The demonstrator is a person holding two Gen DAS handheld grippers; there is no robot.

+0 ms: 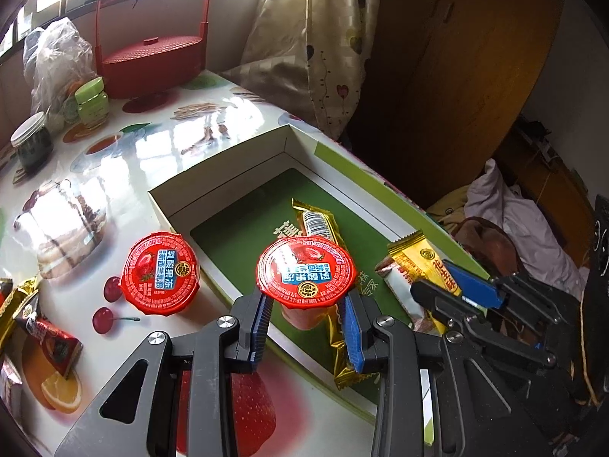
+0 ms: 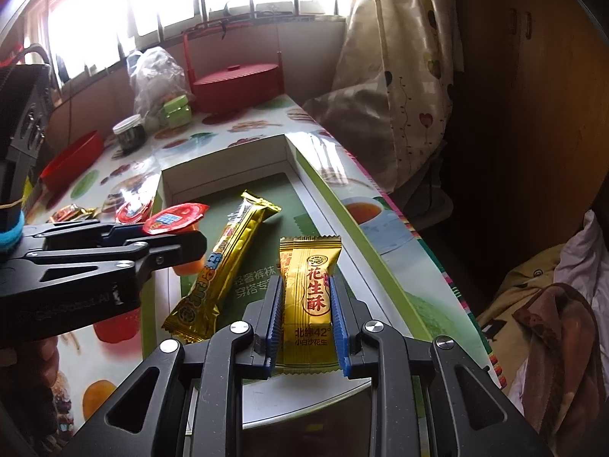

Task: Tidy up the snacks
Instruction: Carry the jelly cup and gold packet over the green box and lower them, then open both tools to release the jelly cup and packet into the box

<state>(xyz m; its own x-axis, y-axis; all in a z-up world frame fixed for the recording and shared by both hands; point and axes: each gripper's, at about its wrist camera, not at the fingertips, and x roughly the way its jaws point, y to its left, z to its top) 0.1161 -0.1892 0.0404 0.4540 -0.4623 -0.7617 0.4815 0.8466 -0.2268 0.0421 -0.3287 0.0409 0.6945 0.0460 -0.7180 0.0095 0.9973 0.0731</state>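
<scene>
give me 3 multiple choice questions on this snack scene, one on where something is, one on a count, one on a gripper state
1. Where does the long gold bar lie?
A. inside the open box
B. on the red basket
C. on the windowsill

2. How many red-lidded jelly cups show in the left wrist view?
A. one
B. two
C. four

3. What is the right gripper doing?
A. hanging open with nothing in it
B. shut on a glass jar
C. shut on the small gold packet

Answers:
1. A, the bar rests on the green floor of the open box.
2. B, one jelly cup sits between the fingers of the left gripper over the box, and a second cup stands on the table beside the box.
3. C, both blue pads press the sides of the small gold packet.
</scene>
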